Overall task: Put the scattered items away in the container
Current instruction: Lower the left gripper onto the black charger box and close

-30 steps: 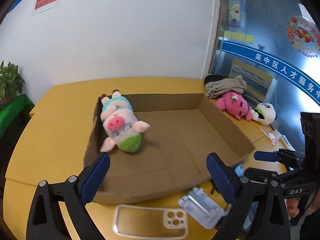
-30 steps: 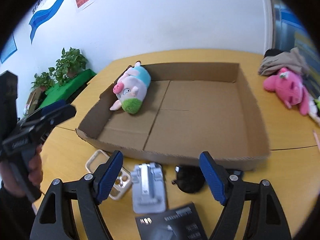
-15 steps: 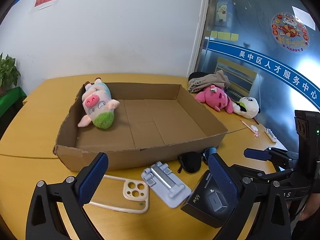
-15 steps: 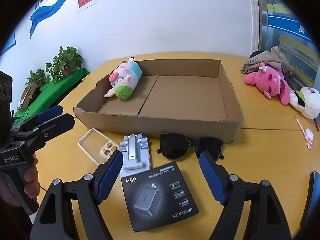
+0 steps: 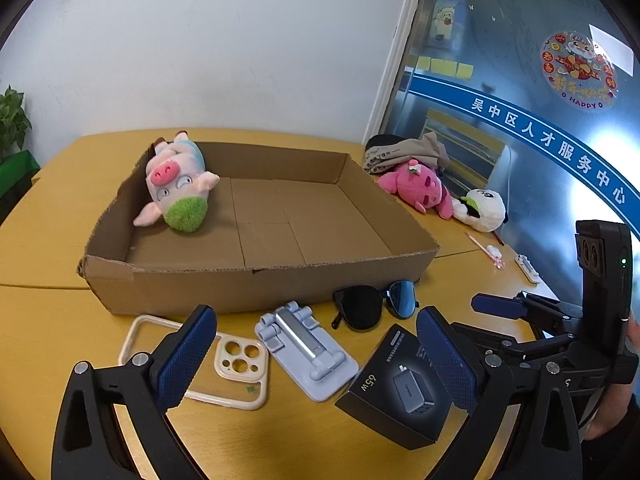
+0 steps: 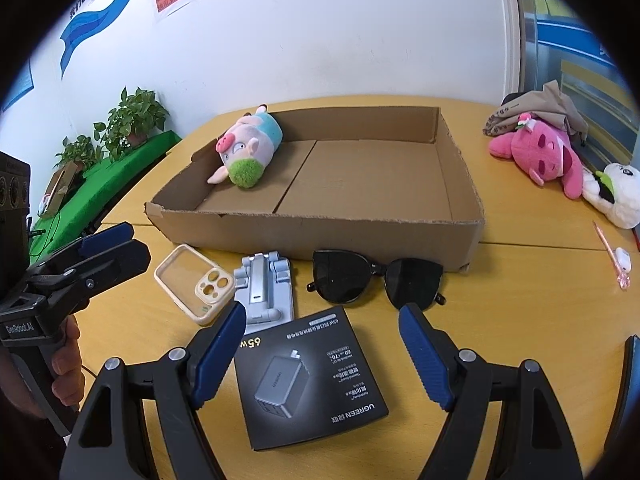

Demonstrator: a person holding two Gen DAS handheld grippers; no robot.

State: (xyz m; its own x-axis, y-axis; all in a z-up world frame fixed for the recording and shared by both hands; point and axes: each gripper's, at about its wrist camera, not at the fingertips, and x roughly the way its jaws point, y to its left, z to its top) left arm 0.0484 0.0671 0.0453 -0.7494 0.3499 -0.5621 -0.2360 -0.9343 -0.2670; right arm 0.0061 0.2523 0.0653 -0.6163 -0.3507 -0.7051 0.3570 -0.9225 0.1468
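Cardboard box sits mid-table holding only a plush pig in its 10 o'clock corner. Still outside, along its near wall: phone case, grey phone stand, sunglasses and a black charger box marked "UGREEN" and "65W". At 2 o'clock lie a pink plush and a panda plush. Left gripper and right gripper hover with jaws spread, empty.
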